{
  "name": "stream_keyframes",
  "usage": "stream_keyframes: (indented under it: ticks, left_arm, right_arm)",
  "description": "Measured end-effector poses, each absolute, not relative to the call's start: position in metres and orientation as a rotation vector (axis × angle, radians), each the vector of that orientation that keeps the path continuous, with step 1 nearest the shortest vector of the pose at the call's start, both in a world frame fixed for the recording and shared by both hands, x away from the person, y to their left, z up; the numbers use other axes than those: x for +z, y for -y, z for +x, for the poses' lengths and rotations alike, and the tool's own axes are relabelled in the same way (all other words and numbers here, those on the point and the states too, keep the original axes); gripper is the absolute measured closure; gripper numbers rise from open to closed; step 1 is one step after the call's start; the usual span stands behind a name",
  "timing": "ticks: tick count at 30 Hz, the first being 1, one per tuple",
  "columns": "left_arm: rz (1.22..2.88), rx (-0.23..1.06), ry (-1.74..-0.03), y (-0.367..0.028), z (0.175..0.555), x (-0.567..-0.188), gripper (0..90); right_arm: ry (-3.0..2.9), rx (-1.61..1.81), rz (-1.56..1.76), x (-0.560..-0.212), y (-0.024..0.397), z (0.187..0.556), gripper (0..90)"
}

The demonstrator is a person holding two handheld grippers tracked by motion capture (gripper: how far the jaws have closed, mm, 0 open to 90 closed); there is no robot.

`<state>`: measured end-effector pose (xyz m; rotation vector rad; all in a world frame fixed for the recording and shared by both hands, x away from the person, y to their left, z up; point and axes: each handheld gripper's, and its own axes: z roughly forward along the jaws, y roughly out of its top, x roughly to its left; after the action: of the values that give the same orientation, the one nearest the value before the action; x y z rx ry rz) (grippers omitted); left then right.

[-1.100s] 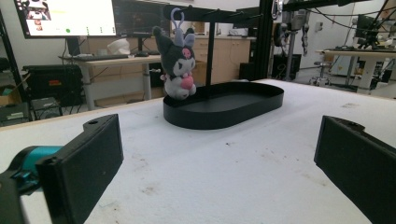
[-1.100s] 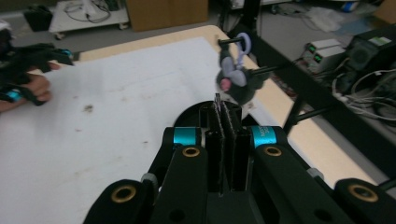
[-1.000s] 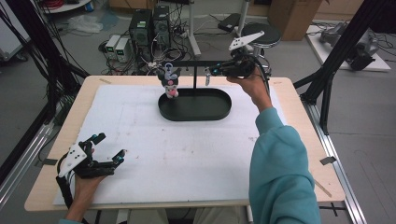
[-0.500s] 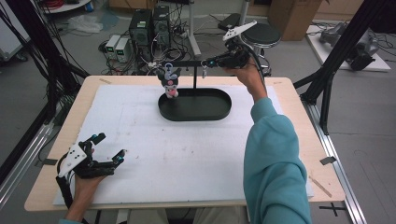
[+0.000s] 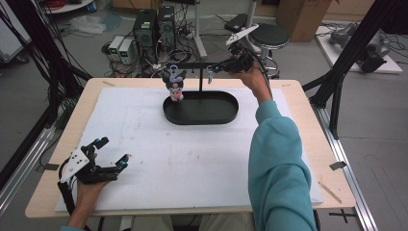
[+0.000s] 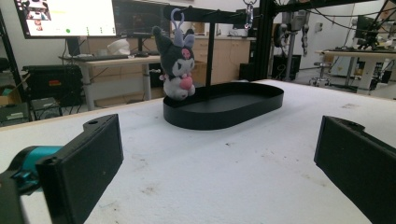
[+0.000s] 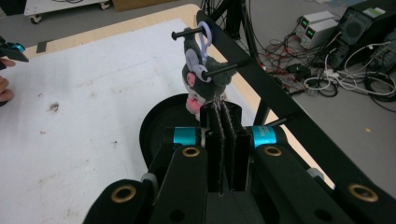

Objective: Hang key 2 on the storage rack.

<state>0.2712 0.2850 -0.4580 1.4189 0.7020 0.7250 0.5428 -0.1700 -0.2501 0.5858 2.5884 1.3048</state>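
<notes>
Toward the far edge of the table (image 5: 298, 144): black oval tray (image 5: 200, 115) with a hanger stand (image 5: 200, 79), a plush keychain (image 5: 173, 84) hanging from its crossbar. Right gripper (image 5: 222, 67) at the bar's right end, jaws clenched on a small metal clip (image 5: 210, 73). Near left corner: left gripper (image 5: 114, 150) resting on the white mat (image 5: 192, 159), jaws released, nothing between them

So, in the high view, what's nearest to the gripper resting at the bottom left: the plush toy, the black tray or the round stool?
From the left gripper:
1. Black tray, mid-table.
2. Plush toy, hanging at the tray's far left end.
3. Round stool, on the floor beyond the table.
</notes>
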Motion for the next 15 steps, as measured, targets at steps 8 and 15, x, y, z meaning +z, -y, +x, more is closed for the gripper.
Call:
stream_keyframes:
  ticks: [8,15]
  left_arm:
    - [1.418,0.725,-0.702,-0.2851,0.2712,-0.458,1.7]
    - [1.414,0.723,-0.704,-0.2849,0.2713,-0.4581,1.7]
  right_arm:
    - [-2.609,1.277,0.599,-0.2557,0.1704,0.5473,88.8]
    - [-2.614,1.258,0.604,-0.2582,0.1703,0.5493,88.8]
